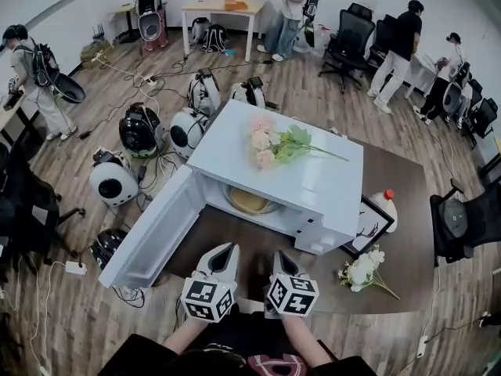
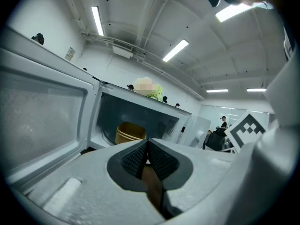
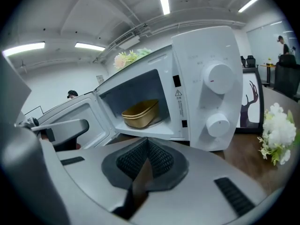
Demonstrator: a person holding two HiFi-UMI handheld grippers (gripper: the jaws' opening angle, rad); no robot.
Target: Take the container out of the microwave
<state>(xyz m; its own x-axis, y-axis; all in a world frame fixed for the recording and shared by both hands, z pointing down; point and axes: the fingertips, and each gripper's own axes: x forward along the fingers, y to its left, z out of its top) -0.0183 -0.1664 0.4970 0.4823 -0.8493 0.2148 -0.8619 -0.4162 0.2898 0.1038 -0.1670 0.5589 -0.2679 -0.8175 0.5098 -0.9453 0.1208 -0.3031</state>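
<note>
A white microwave [image 1: 313, 175] stands on the dark brown table with its door [image 1: 153, 233] swung wide open to the left. Inside sits a tan oval container [image 1: 249, 202], also seen as the container [image 2: 130, 132] in the left gripper view and the container [image 3: 140, 113] in the right gripper view. My left gripper [image 1: 225, 255] and right gripper [image 1: 283, 260] hover side by side in front of the opening, a short way from it. Both are shut with nothing between their pads.
Pink artificial flowers [image 1: 270, 143] lie on the microwave's top. A white flower bunch [image 1: 364, 271], a picture frame [image 1: 368, 224] and a white bottle with a red cap [image 1: 385, 204] sit right of the microwave. Several people, office chairs and round devices on the wooden floor surround the table.
</note>
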